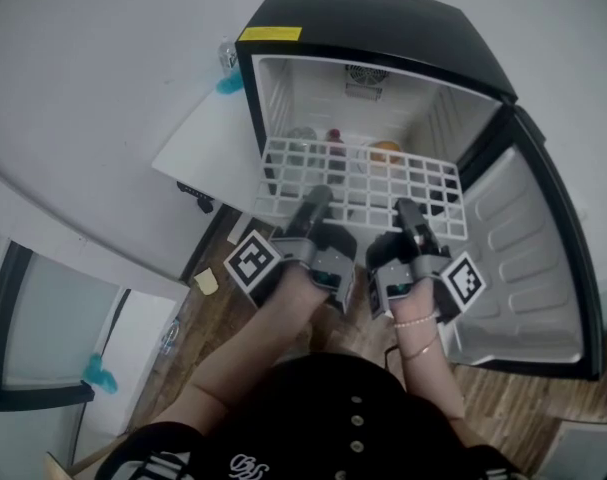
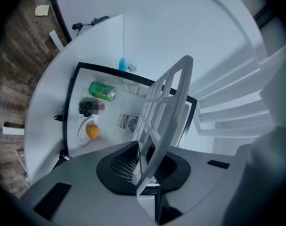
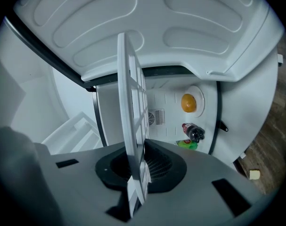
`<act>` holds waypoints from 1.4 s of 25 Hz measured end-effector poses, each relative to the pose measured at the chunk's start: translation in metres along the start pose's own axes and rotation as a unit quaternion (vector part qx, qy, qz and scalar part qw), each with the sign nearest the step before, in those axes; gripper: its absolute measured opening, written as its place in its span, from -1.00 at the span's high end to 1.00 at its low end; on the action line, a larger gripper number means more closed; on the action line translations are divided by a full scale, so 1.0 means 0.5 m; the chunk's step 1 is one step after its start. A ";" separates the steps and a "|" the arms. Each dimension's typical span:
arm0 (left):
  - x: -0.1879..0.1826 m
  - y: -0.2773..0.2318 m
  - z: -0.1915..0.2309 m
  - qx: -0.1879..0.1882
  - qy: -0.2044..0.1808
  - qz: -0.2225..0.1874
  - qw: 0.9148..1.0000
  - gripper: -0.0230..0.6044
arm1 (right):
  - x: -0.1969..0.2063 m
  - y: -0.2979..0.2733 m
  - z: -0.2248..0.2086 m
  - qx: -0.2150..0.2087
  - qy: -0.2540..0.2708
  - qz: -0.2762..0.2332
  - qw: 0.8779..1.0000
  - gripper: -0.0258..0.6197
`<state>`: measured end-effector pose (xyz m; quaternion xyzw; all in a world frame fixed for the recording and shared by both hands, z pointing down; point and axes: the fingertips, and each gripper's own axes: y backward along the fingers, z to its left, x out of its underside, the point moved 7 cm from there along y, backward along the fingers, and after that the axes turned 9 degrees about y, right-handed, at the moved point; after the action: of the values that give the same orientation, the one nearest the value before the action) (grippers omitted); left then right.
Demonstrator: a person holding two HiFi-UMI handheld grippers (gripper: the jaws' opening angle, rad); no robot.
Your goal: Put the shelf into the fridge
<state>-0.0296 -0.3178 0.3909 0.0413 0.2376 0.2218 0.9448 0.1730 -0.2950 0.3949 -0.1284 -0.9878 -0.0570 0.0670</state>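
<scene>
A white wire shelf [image 1: 358,186] hangs level at the mouth of the small black fridge [image 1: 383,28], its far edge just inside the opening. My left gripper [image 1: 313,206] is shut on the shelf's near edge at the left. My right gripper [image 1: 411,218] is shut on the same edge further right. In the left gripper view the shelf [image 2: 164,112] stands edge-on between the jaws, and it does the same in the right gripper view, where the shelf [image 3: 131,126] splits the picture. Both grippers point into the fridge.
The fridge door [image 1: 528,258] stands open at the right. On the fridge floor lie a green can [image 2: 102,91], a dark bottle [image 2: 87,108] and an orange on a plate [image 2: 92,131]. A white wall and a wood floor [image 1: 233,308] surround the fridge.
</scene>
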 end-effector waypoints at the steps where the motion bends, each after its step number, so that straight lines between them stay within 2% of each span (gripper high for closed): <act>1: -0.002 -0.006 -0.001 0.000 -0.001 0.001 1.000 0.80 | -0.002 -0.005 -0.001 0.000 -0.001 0.000 1.000 0.82; 7: -0.028 -0.058 0.001 -0.005 0.010 -0.004 1.000 0.80 | -0.015 -0.061 -0.004 0.010 0.002 -0.002 1.000 0.82; 35: -0.023 -0.062 -0.009 0.009 0.010 0.003 1.000 0.80 | -0.013 -0.058 0.009 -0.002 0.001 -0.021 1.000 0.82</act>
<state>-0.0284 -0.3507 0.3863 0.0483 0.2492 0.2230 0.9412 0.1711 -0.3240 0.3869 -0.1076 -0.9901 -0.0610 0.0664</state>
